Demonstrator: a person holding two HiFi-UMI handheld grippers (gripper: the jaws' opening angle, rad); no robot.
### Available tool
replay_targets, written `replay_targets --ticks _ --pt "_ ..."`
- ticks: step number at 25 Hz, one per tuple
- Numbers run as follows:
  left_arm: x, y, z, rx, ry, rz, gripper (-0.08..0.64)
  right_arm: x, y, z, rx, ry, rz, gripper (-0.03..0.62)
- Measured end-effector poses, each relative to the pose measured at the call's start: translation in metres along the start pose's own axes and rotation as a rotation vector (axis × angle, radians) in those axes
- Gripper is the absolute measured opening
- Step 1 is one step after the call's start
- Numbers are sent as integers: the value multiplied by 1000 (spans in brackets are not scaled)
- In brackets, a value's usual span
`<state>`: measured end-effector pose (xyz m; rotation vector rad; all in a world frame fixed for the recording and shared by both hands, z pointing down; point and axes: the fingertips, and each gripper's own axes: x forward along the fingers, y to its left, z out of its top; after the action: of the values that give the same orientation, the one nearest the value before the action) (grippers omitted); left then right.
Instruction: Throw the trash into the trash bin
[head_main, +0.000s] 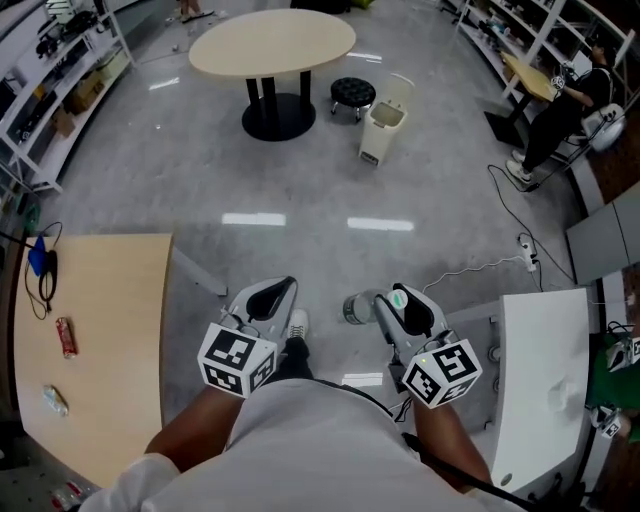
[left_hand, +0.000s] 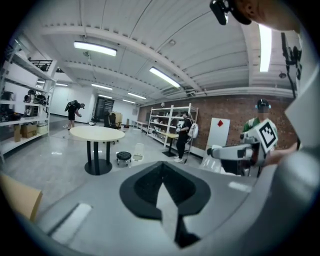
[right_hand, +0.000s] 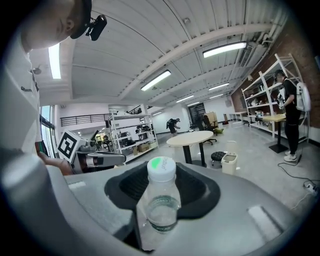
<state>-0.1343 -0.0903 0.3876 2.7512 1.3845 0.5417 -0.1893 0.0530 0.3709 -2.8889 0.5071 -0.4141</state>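
Closest under the head camera: white shirt front (head_main: 320, 450), then two grey hand-held grippers side by side, each with a black-and-white marker cube, over a pale grey polished floor (head_main: 300, 190).

Right gripper (head_main: 392, 303) clamped on a small clear plastic bottle with a white cap marked green (right_hand: 161, 197). Jaws pressed against both sides of the bottle, cap end pointing away from the gripper's camera. From the head view, same bottle (head_main: 358, 308) poking out past the right gripper's tips, held in the air between the two grippers.

Left gripper (head_main: 278, 292) closed, jaws meeting, nothing between them.

Well ahead on the floor, far from the bottle: small white trash bin with its lid tipped up (head_main: 382, 130). Just beside it, a black round stool on castors (head_main: 352, 93); near both, a round beige table on a black pedestal (head_main: 272, 45). Same bin visible beyond the jaws in the right gripper view (right_hand: 229, 163) and, smaller, in the left gripper view (left_hand: 138, 151).

At the left edge, a light wooden tabletop (head_main: 110, 330) bearing a red packet (head_main: 67, 337), a blue object with a black cable (head_main: 38, 262) and a crumpled clear wrapper (head_main: 55, 400). At the right, a white table (head_main: 545, 370). Far right, by the shelving, a person in black (head_main: 555, 115), bent forward.
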Motion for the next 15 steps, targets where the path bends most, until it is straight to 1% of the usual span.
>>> replay_targets --ticks 4,10,15 --pt "38 20 20 6 -3 -47 6 27 -18 21 -6 -7 -15 163" --pt "86 58 40 7 0 -109 6 73 -48 40 -6 2 -72 162" --pt "116 106 61 27 -15 -134 6 119 -67 56 -10 0 -112 162"
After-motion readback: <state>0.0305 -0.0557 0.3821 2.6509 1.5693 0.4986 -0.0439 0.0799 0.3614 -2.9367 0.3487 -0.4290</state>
